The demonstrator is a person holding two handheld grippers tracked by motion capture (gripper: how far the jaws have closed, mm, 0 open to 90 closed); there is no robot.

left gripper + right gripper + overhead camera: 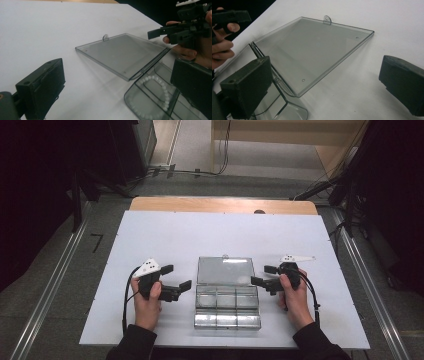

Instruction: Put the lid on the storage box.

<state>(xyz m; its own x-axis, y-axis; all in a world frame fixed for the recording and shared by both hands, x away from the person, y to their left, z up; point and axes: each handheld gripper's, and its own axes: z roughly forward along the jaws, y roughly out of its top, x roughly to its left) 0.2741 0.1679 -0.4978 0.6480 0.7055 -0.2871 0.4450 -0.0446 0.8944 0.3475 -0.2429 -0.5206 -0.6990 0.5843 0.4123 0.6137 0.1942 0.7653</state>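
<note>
Both forearms enter low; I have the left tongs spread, holding nothing, just left of the clear compartment box. Box sits mid-counter, its lid already swung flat open behind; closing or loading remains, I judge. One compartment holds a white bead bracelet. Right tongs spread, empty, just beside the lid.

This looks like a lab or recording room: a bare white board lies over a wooden table, metal rails run along the grey floor on both sides, cables trail behind, and dark equipment stands flank it.
</note>
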